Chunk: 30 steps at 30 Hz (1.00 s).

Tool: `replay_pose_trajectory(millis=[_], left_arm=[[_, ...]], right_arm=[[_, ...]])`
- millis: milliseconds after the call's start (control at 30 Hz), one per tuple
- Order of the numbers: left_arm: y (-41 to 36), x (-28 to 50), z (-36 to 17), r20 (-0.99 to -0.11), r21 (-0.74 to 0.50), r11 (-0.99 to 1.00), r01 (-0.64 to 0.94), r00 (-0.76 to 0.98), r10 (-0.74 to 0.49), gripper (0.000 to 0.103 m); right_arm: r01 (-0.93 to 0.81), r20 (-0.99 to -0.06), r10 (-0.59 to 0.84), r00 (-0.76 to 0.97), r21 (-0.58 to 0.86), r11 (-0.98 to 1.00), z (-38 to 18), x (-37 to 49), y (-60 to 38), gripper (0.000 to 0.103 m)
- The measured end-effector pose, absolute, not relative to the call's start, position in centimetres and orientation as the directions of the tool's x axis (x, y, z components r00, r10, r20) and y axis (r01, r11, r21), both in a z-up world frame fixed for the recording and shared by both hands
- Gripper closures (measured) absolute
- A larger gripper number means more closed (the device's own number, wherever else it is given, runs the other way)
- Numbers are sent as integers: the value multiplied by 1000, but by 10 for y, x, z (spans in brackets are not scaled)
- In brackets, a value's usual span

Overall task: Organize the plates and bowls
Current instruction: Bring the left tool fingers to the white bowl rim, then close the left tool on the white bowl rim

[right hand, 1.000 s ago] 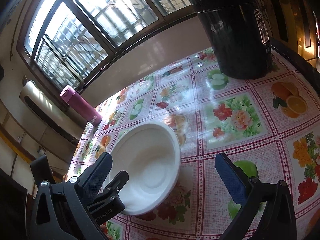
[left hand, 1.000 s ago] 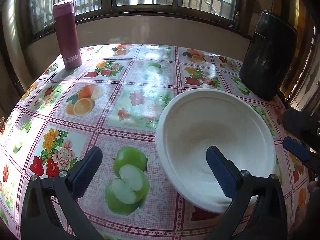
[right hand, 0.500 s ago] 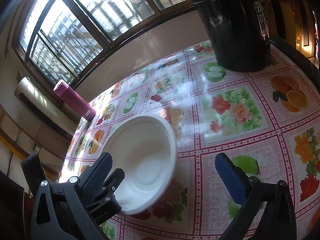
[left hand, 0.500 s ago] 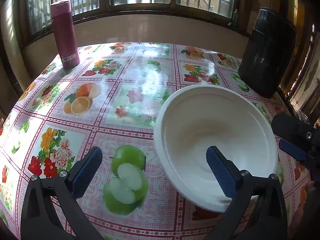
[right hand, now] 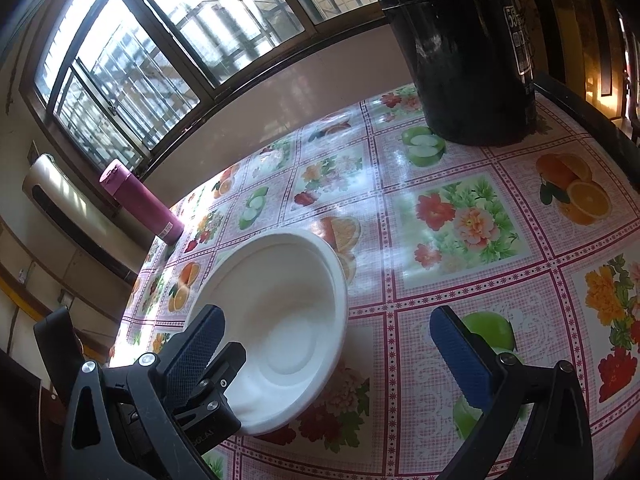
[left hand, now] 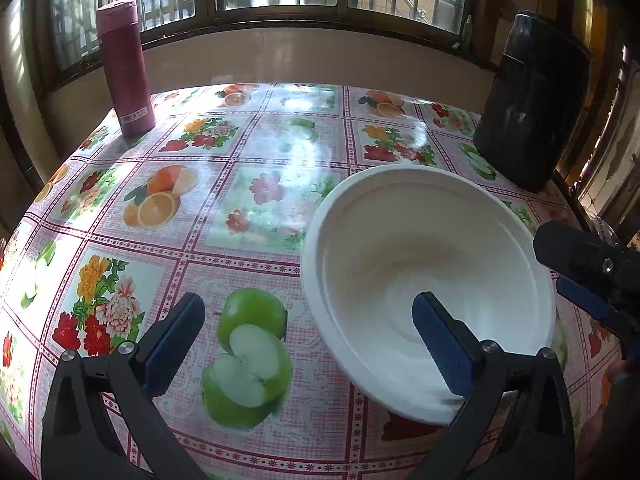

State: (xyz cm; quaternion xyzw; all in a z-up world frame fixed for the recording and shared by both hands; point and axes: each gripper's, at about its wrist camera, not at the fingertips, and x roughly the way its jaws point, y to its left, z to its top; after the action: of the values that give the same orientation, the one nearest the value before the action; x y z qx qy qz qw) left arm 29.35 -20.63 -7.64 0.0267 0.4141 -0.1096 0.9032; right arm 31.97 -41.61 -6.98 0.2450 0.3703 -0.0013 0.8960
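Note:
A white bowl [left hand: 424, 256] sits empty on the fruit-print tablecloth [left hand: 256, 208]. It also shows in the right wrist view [right hand: 280, 320]. My left gripper [left hand: 312, 328] is open and empty; its right finger hangs over the bowl's near rim, its left finger over the printed apple. My right gripper [right hand: 332, 344] is open and empty; its left finger is over the bowl's near left rim, its right finger over bare cloth. The right gripper's fingertip [left hand: 580, 296] shows at the bowl's right side in the left wrist view.
A tall pink bottle [left hand: 126, 68] stands at the back left of the table, also in the right wrist view [right hand: 140, 204]. A large black cylinder container [left hand: 532, 100] stands at the back right [right hand: 472, 48]. A wall and windows lie beyond the table.
Both grippers have drawn slightly nearer the bowl and stayed open. The right gripper has come further into the left wrist view. The bowl has not moved.

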Motion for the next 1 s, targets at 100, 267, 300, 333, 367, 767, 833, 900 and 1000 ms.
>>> replay_pose_trajectory(millis=[100,267,300,333,367,767,833,900,1000], left_arm=[[-207,294,-78,-758,-46,974,221,628,-178,0],[-206,295,-79,-756,-49,974,220,629,-180,0],[-204,295,-78,-753,-58,975,217,632,-185,0],[-202,295,-77,-747,-62,976,208,639,-184,0],[-200,294,-76,-740,-67,977,203,646,-185,0],[-191,299,-75,-742,-159,963,216,618,-261,15],[-192,300,-76,-747,-163,960,226,608,-270,24],[-193,300,-78,-750,-174,955,239,596,-286,40],[-195,298,-77,-745,-167,954,248,602,-287,46]], right_arm=[[186,-662,175,729,438,879,-71,320,-415,0],[194,-657,160,737,433,881,-74,320,-415,2],[196,-655,158,739,433,880,-74,320,-416,2],[195,-652,160,741,437,878,-74,321,-417,3],[195,-649,161,743,440,876,-75,321,-417,5],[192,-648,202,734,484,853,-84,322,-420,44],[195,-649,198,735,481,855,-84,322,-420,47],[199,-648,196,736,484,852,-85,321,-420,52],[198,-644,203,737,493,847,-86,321,-421,56]])
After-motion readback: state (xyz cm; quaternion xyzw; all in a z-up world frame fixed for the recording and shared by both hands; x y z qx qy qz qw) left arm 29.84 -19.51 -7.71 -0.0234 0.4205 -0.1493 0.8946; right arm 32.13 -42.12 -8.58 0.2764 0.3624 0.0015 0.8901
